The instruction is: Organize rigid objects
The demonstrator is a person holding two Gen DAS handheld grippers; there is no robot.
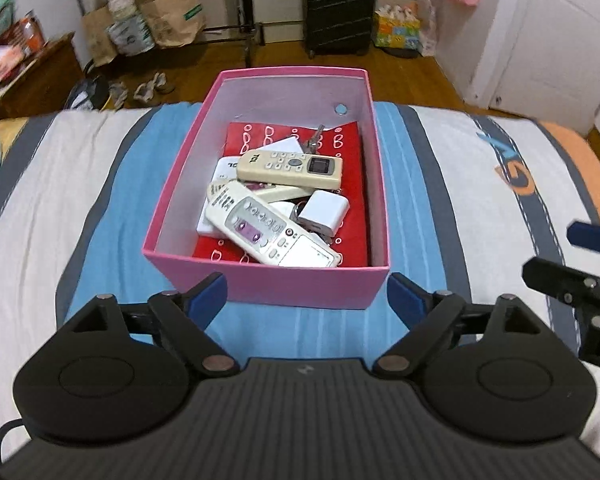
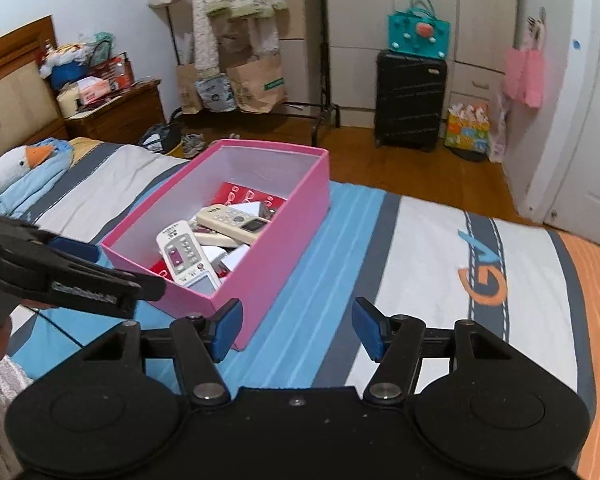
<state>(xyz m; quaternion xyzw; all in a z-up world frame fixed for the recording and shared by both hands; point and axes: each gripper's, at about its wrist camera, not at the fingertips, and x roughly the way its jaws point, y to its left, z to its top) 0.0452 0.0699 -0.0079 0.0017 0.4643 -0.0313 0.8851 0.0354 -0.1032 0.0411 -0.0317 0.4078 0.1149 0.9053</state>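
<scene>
Left gripper (image 1: pixel 306 294): jaws standing released, empty.
Right gripper (image 2: pixel 297 328): jaws released, empty.
Bed (image 1: pixel 80 184): carrying pink box (image 1: pixel 260 288).
Remotes (image 1: pixel 268 230): lying crosswise inside.

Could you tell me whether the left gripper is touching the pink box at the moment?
Apart. In the left wrist view the left gripper stands open and empty, with blue bedspread showing between its fingers and the pink box.

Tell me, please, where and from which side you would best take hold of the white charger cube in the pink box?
Grip the white charger cube across its two flat side faces, coming from above. It sits on top of the pile, leaning against the remotes, so those faces look reachable; the pink box walls probably block a sideways approach.
</scene>
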